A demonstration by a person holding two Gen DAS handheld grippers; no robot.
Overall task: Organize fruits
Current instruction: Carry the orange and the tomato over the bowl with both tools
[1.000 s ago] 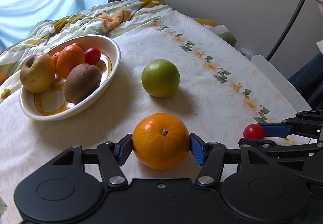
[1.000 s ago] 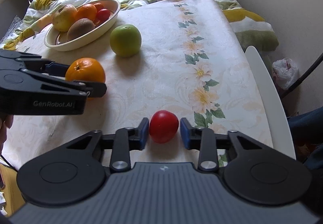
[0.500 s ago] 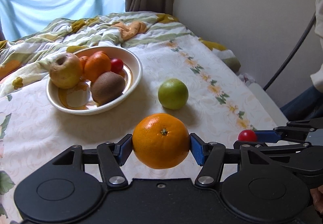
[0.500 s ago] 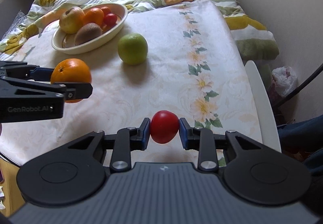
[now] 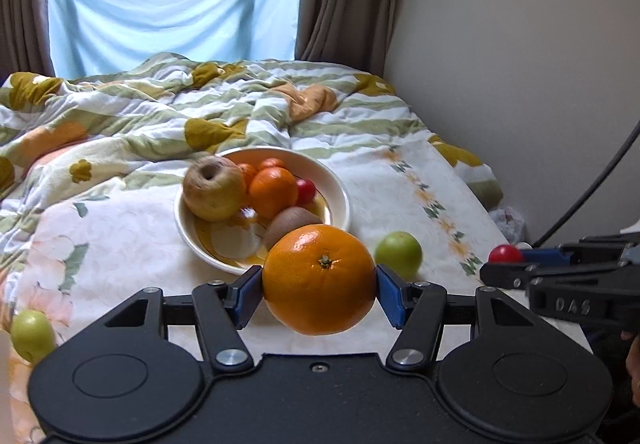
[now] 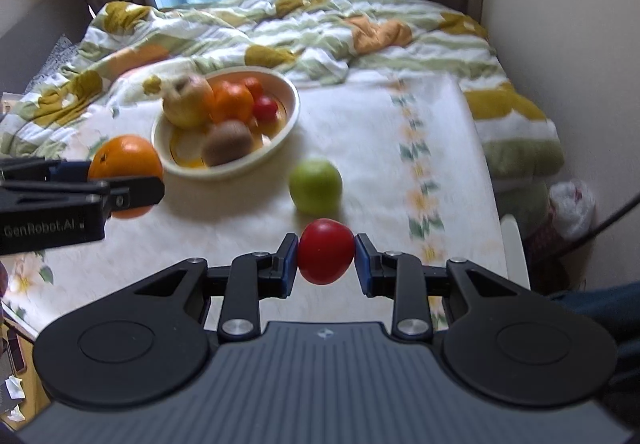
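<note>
Orange orange point(image 5: 319, 279); red tomato point(image 6: 325, 251); cream bowl point(image 6: 289, 120).

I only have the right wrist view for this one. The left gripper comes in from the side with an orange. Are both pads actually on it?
Observer: Yes. In the left wrist view the orange sits between both blue pads of the left gripper. Each pad presses a side, and the stem end faces the camera.
Operator: Is any loose fruit out of my frame, apart from the green fruit near the bowl?
Observer: Yes, a second green fruit lies at the near left edge of the cloth.
</note>
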